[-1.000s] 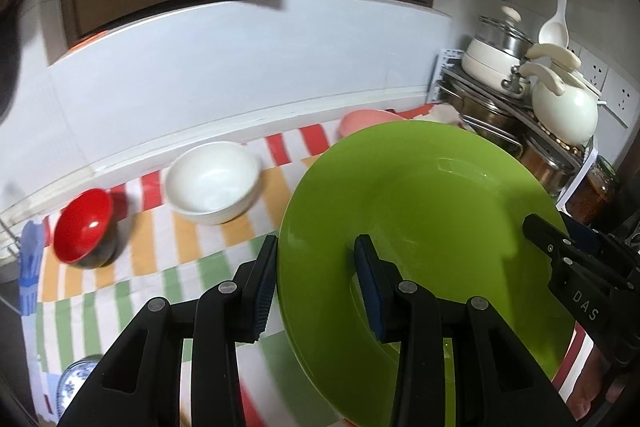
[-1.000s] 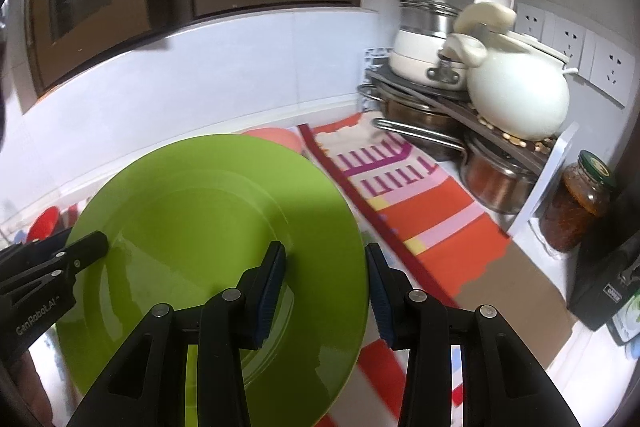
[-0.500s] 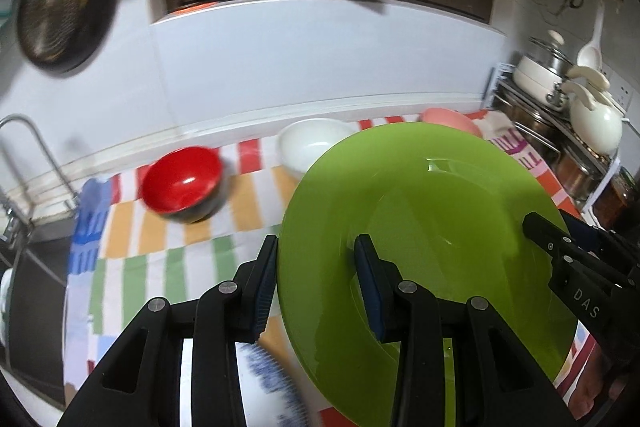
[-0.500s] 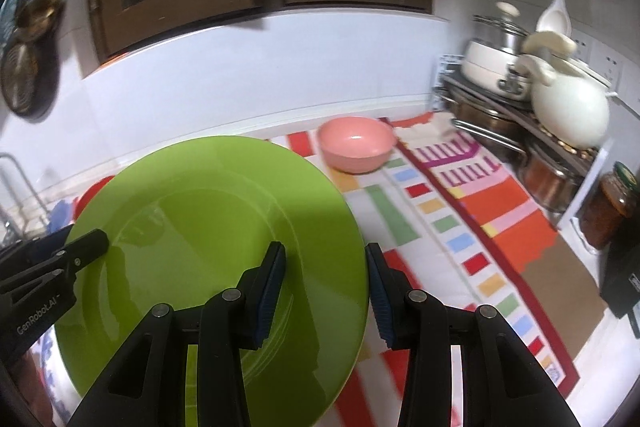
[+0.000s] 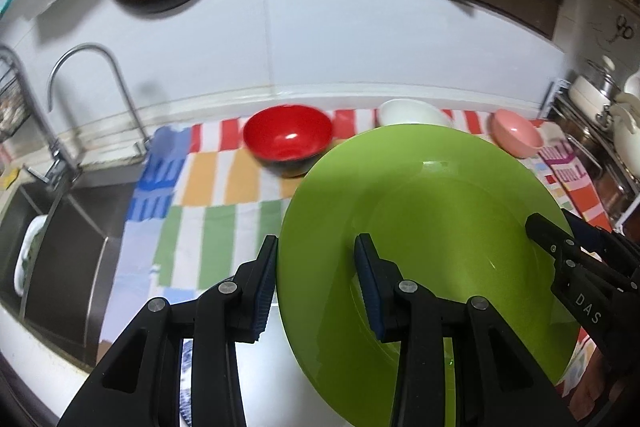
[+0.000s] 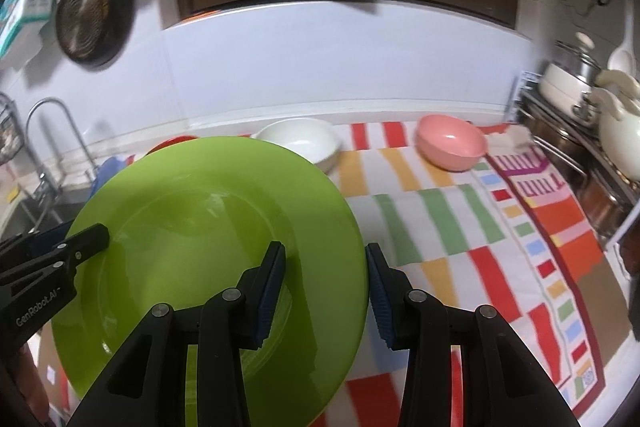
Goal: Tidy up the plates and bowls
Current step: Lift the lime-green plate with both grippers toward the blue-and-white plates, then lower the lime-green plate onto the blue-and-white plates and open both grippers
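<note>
Together, your two grippers carry the green plate above the worktop. Your left gripper pinches the plate's left rim: one blue pad lies outside the edge, the other on the plate's upper face. Your right gripper pinches the opposite rim in the same manner, one pad on the face and one beyond the edge. Each view shows the other gripper clamped on the far side of the plate, so the plate hangs between them, clear of the striped cloth that covers the worktop.

Along the back edge of the worktop, near the wall, three bowls stand in a row on the cloth: the red bowl toward the sink end, the white bowl in the middle and partly hidden behind the plate, and the pink bowl toward the pot rack at the right end. The sink with its curved tap adjoins the worktop's left end. A blue-patterned dish shows below your left gripper, mostly hidden and blurred.
</note>
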Demonstrator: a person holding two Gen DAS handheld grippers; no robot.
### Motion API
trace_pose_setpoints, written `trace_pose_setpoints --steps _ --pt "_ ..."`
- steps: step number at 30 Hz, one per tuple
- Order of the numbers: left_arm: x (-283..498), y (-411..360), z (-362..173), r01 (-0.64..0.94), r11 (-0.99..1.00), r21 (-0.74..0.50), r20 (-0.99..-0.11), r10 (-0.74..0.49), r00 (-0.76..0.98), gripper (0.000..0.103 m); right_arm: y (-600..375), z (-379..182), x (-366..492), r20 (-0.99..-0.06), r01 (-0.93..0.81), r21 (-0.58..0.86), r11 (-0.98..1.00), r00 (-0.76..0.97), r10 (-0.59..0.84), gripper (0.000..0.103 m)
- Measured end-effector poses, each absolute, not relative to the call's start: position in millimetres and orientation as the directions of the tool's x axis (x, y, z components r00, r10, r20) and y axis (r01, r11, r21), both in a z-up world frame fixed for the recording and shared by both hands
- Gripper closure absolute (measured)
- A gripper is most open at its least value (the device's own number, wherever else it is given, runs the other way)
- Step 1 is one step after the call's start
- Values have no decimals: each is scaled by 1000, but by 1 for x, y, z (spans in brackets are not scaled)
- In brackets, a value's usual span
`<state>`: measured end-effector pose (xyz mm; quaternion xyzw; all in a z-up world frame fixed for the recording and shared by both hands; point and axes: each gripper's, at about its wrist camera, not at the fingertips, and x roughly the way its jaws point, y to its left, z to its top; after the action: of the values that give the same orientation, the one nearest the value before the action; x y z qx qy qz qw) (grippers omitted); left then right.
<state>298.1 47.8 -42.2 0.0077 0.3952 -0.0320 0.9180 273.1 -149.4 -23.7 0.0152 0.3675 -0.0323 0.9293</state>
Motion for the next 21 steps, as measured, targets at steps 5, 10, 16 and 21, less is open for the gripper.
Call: trace_pose_setpoints --steps 5,10,16,21 --pt "291 76 -53 4 1000 -9 -747 -9 664 65 -125 -32 278 -701 11 2 1000 713 -7 62" --pt "282 102 -64 -62 998 -13 -772 29 635 65 -97 -45 283 -727 -52 6 999 685 40 62" --pt "273 130 -78 -128 992 -16 -799 64 597 65 -67 -55 287 -756 -124 5 992 649 85 61" --pt "267 145 -92 -163 986 -18 -824 77 561 64 -44 -66 288 -782 -177 0 984 613 111 61"
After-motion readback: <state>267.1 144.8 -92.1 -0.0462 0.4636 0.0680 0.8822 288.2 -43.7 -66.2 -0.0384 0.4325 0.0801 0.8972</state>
